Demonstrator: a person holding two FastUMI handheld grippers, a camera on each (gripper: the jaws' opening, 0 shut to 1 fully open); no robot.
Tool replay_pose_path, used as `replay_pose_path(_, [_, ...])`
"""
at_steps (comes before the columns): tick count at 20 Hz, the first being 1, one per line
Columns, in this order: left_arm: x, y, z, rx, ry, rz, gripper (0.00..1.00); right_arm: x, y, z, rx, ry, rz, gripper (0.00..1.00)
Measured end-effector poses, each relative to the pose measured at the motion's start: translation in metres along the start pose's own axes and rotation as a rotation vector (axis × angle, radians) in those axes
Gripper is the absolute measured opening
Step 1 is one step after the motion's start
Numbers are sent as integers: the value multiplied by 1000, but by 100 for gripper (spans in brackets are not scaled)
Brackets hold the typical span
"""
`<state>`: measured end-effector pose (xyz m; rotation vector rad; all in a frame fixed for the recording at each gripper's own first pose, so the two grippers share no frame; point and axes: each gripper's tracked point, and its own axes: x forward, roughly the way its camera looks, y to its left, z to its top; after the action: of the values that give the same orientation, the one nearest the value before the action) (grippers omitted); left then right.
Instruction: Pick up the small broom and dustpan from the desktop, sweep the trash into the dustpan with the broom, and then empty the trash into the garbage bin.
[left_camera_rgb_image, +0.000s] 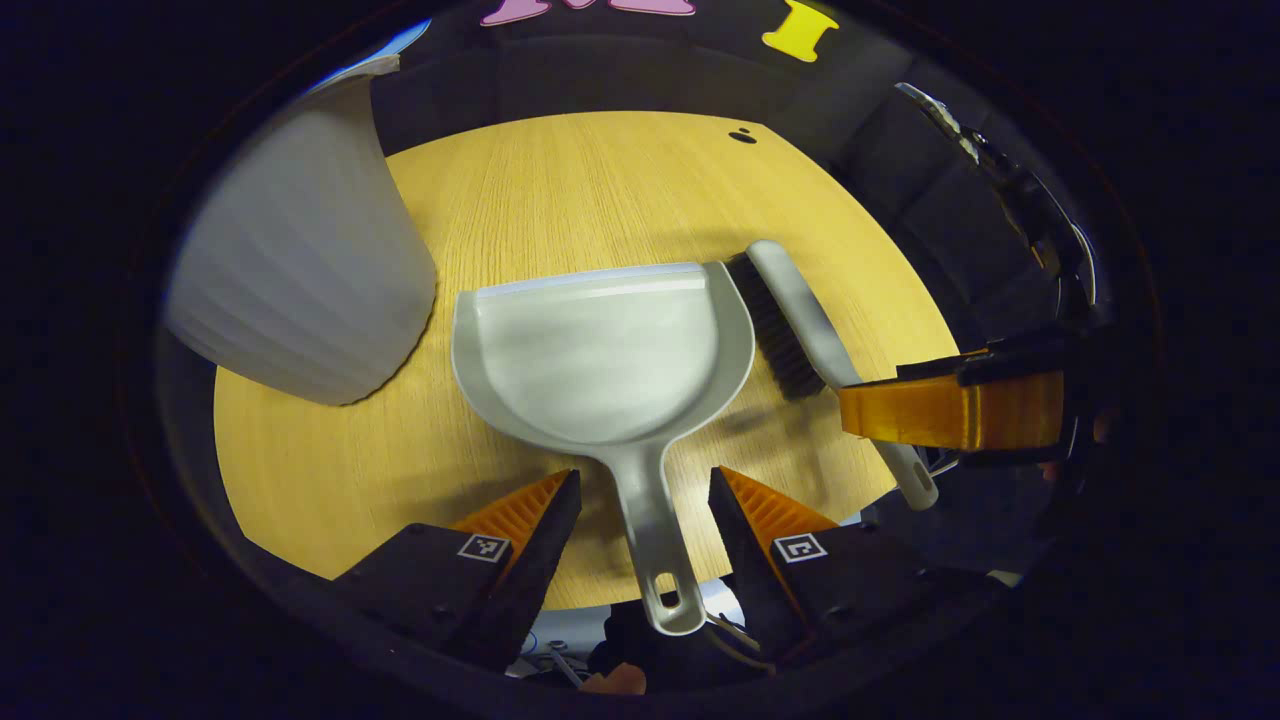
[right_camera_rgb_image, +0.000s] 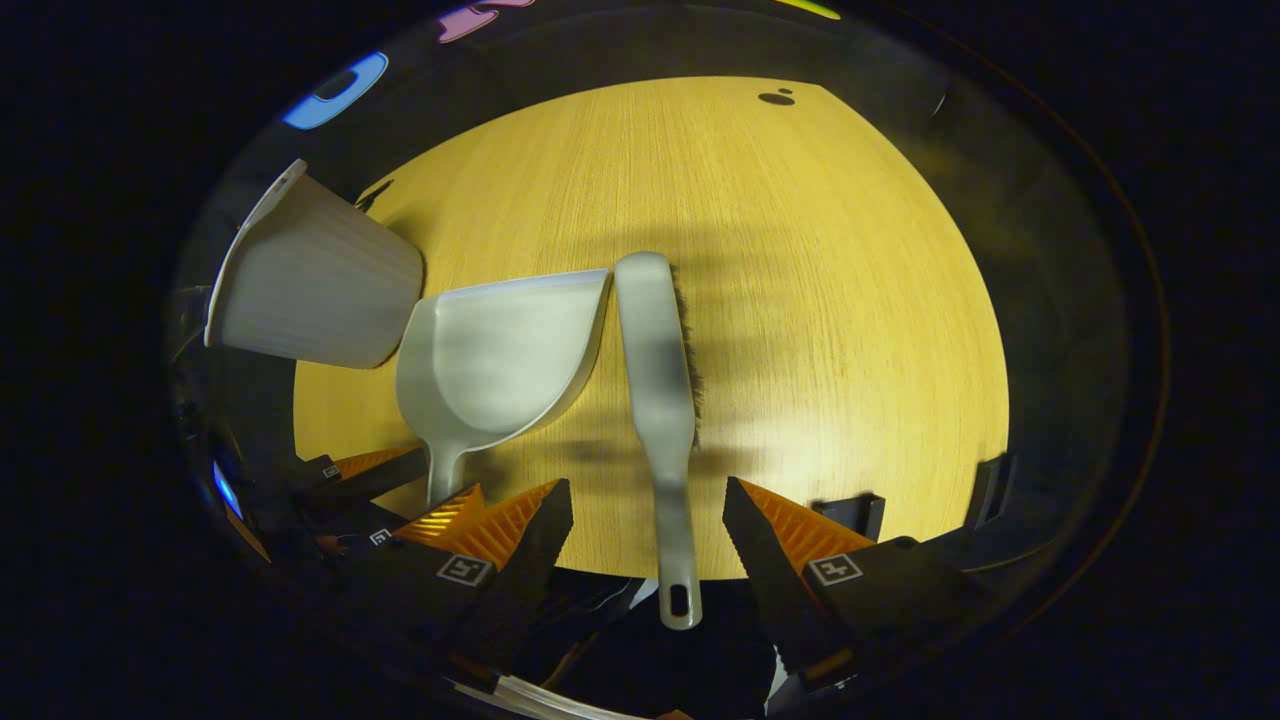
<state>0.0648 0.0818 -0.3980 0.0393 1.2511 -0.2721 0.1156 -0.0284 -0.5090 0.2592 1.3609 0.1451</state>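
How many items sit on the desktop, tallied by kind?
Dustpan: 1
Small broom: 1
Garbage bin: 1
Small dark trash bit: 1
Total: 4

no readable text; only square coded markers (left_camera_rgb_image: 485, 547) on the gripper fingers

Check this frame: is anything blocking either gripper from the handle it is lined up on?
Nothing visible does. The dustpan handle runs bare between the open fingers of the left gripper, and the broom handle lies likewise between those of the right gripper. The garbage bin stands off to the side.
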Motion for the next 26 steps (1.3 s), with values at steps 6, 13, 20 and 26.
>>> replay_pose_path(6, [-88, 0, 30, 96, -351, 74, 79, -115, 5, 37, -83, -515, -17, 98])
replay_pose_path(13, [-229, -25, 85, -2, -767, 304, 77, -249, 22, 87, -344, -974, 28, 97])
replay_pose_path(20, [-299, -50, 84, -37, -1109, 493, 77, -321, 15, 79, -320, -1176, 114, 97])
replay_pose_path(26, [-342, -70, 112, -93, -1262, 395, 75, -373, 13, 83, -328, -1303, 90, 97])
